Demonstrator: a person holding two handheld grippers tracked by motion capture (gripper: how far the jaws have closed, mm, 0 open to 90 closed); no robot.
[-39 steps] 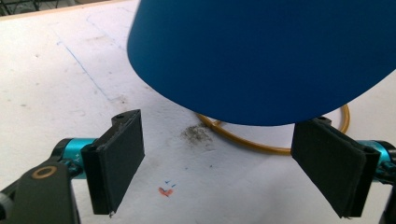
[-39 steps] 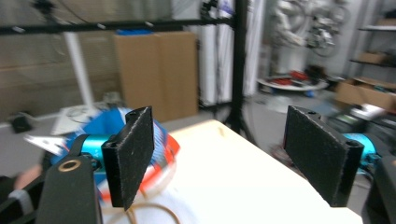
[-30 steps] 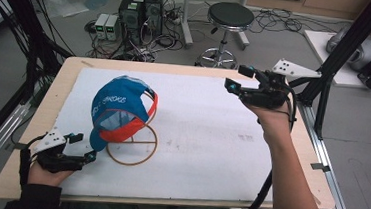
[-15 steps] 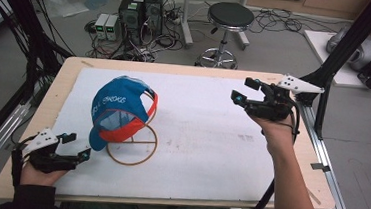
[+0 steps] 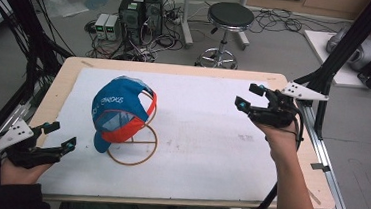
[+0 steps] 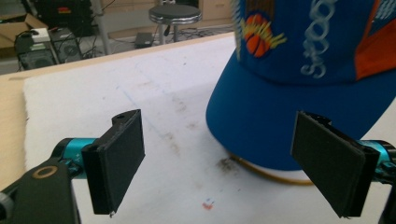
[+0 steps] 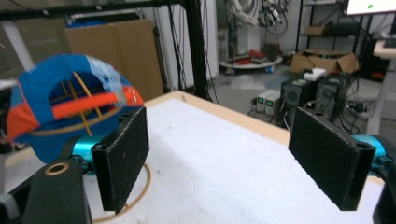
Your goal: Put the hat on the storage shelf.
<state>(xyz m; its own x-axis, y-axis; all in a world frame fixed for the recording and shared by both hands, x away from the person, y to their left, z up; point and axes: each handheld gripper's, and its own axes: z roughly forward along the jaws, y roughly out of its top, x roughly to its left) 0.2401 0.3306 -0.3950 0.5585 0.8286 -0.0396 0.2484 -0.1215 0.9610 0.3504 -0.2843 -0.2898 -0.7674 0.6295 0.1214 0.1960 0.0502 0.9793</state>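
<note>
A blue and orange cap (image 5: 118, 109) hangs on a thin wooden hoop stand (image 5: 132, 148) left of the table's middle. The cap's blue brim (image 6: 280, 126) faces the left gripper, and its open back with the orange strap (image 7: 88, 105) faces the right gripper. My left gripper (image 5: 63, 137) is at the front left corner, open and empty, a short way from the brim. My right gripper (image 5: 249, 97) hovers at the right side of the table, open and empty, well apart from the cap. In its own view the left gripper (image 6: 224, 168) has wide jaws, as does the right gripper (image 7: 224, 163).
A white mat (image 5: 206, 136) covers the wooden table (image 5: 292, 193). Black frame posts (image 5: 337, 61) stand at the table's sides. Beyond the far edge are a stool (image 5: 228, 17) and computer boxes (image 5: 141, 5) on the floor.
My left gripper has drawn back toward the front left corner, away from the cap. My right gripper has dropped and come nearer along the right side.
</note>
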